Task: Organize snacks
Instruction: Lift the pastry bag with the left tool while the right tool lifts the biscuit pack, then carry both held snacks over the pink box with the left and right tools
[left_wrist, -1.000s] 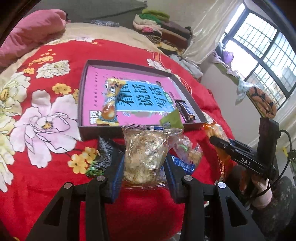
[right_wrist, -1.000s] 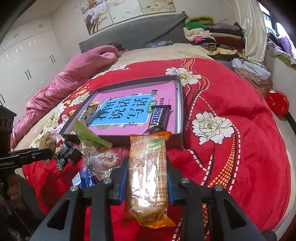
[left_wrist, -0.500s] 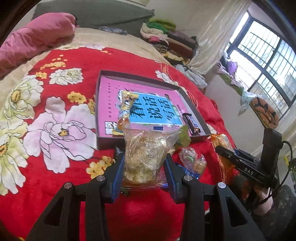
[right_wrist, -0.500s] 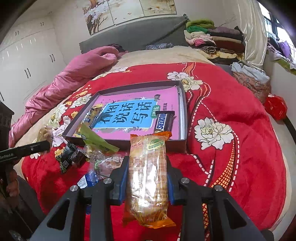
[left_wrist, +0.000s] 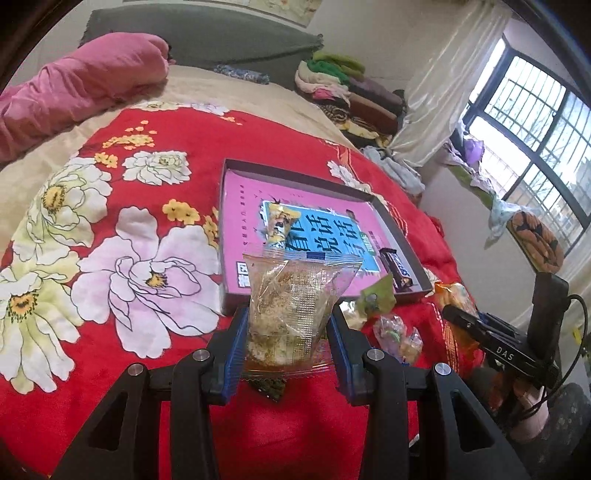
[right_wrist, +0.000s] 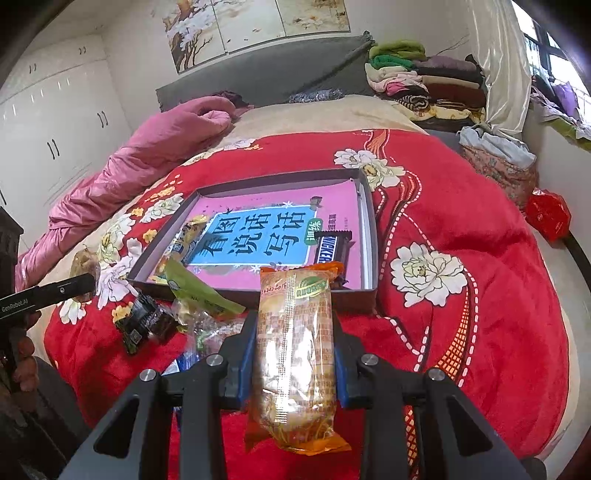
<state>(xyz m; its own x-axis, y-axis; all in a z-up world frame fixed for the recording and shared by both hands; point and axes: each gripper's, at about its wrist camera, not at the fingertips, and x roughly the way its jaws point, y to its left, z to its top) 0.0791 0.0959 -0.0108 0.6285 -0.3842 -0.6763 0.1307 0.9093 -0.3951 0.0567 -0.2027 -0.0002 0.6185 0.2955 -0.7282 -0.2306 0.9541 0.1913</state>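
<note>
My left gripper (left_wrist: 288, 325) is shut on a clear packet of pale flaky snack (left_wrist: 291, 306), held above the red bedspread just short of the dark box lid (left_wrist: 225, 236). My right gripper (right_wrist: 293, 332) is shut on a long orange-wrapped bread roll (right_wrist: 295, 354), pointing at the same box lid (right_wrist: 371, 236). Inside the lid lie a yellow wrapped snack (left_wrist: 279, 225) and a dark chocolate bar (right_wrist: 330, 249). Loose snacks lie before the lid: a green packet (right_wrist: 195, 288), a black packet (right_wrist: 144, 323) and clear candy bags (left_wrist: 397, 334).
A pink quilt (right_wrist: 147, 155) lies at the left of the bed, folded clothes (right_wrist: 424, 77) are stacked at the headboard's right. The floral red blanket (right_wrist: 461, 229) spreads to the right. The other gripper and a hand (right_wrist: 22, 354) show at the left edge.
The left gripper has drifted left and a little up with its packet, so the box lid now sits further right. The right gripper has barely moved.
</note>
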